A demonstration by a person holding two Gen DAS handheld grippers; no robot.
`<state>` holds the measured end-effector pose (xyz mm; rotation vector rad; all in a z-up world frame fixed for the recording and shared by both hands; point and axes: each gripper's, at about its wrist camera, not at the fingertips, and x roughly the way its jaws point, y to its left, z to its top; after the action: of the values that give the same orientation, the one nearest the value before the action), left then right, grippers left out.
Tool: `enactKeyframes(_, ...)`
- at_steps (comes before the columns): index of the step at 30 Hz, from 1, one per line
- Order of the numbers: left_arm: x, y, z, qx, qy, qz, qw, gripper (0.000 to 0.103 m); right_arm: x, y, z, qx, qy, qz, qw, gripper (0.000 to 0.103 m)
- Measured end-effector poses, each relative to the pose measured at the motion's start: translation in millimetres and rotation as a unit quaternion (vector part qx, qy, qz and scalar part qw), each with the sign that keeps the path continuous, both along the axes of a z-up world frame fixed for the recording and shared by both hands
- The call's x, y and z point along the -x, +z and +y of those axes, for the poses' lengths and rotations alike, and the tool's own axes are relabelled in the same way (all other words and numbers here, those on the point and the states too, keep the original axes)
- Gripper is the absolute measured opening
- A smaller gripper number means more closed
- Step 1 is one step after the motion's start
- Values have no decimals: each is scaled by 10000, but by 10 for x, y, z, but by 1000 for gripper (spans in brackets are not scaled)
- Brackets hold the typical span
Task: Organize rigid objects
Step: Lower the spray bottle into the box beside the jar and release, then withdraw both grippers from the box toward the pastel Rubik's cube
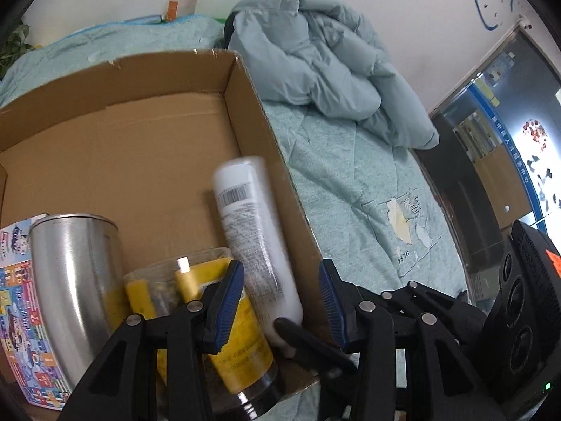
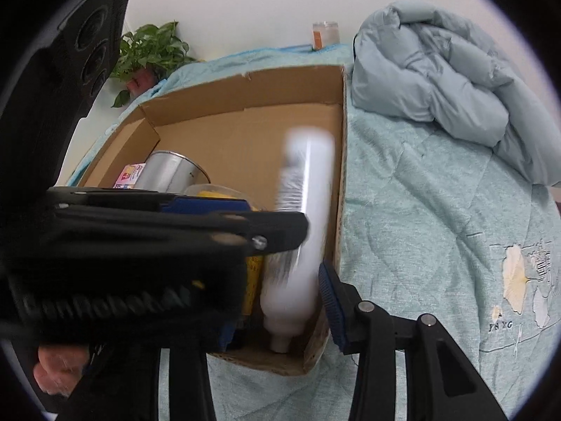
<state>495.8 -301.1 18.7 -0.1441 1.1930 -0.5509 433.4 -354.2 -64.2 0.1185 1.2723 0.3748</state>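
Note:
A white bottle (image 1: 259,245) stands cap-down in the near right corner of an open cardboard box (image 1: 245,80), leaning on its right wall and blurred. My left gripper (image 1: 280,303) is open around the bottle's lower part, with a gap at each blue pad. In the right wrist view the bottle (image 2: 301,245) lies between the fingers of my right gripper (image 2: 277,315), which looks open; its left finger is mostly hidden behind the left gripper's fingers (image 2: 280,231). One right finger (image 1: 308,340) crosses the bottle's cap end in the left wrist view.
The box (image 2: 245,80) also holds a steel tumbler (image 1: 73,273), a clear jar with yellow contents (image 1: 242,343) and a colourful carton (image 1: 21,315). It sits on a teal quilt (image 1: 350,193) beside a bunched pale blue duvet (image 1: 315,52). A plant (image 2: 154,52) stands behind.

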Motion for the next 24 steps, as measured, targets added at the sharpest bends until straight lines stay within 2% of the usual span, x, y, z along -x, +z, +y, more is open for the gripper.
enactKeyframes(1, 59, 58, 79, 19, 67, -154, 9999, 46, 42, 43, -18, 52, -45, -114, 9999, 42)
enactKeyframes(2, 140, 120, 170, -11, 159, -286, 9995, 53, 100, 98, -38, 52, -99, -247, 9996, 49)
enactKeyframes(3, 227, 193, 255, -24, 271, -427, 9987, 60, 178, 172, -63, 32, -197, -423, 9989, 67)
enactKeyframes(5, 440, 361, 428, 1, 514, -772, 9957, 71, 318, 291, -110, 21, -407, -683, 9968, 84)
enactKeyframes(9, 1057, 685, 814, -193, 878, -1590, 9832, 98, 684, 533, -22, 29, -369, -942, 9949, 84)
enactKeyframes(12, 1578, 900, 1204, -721, 1269, -2138, 9659, 99, 968, 694, 115, -432, -280, -1147, 9921, 85)
enactKeyframes(14, 1951, 1010, 1506, -932, 1544, -2459, 9524, 102, 1146, 765, 272, -524, -202, -1367, 9890, 85)
enactKeyframes(17, 2341, 1069, 1912, -1288, 1842, -2598, 9391, 102, 1413, 842, 503, -655, -98, -1572, 9853, 85)
enactKeyframes(19, 2558, 1052, 2146, -1535, 2021, -2546, 9331, 102, 1548, 858, 599, -779, -48, -1440, 9865, 87)
enactKeyframes(21, 2817, 1030, 2385, -1621, 2080, -2469, 9325, 102, 1657, 849, 698, -734, 66, -1298, 9888, 93)
enactKeyframes(24, 3215, 958, 2673, -1638, 2455, -2659, 9177, 102, 1855, 919, 778, -516, 126, -1600, 9857, 103)
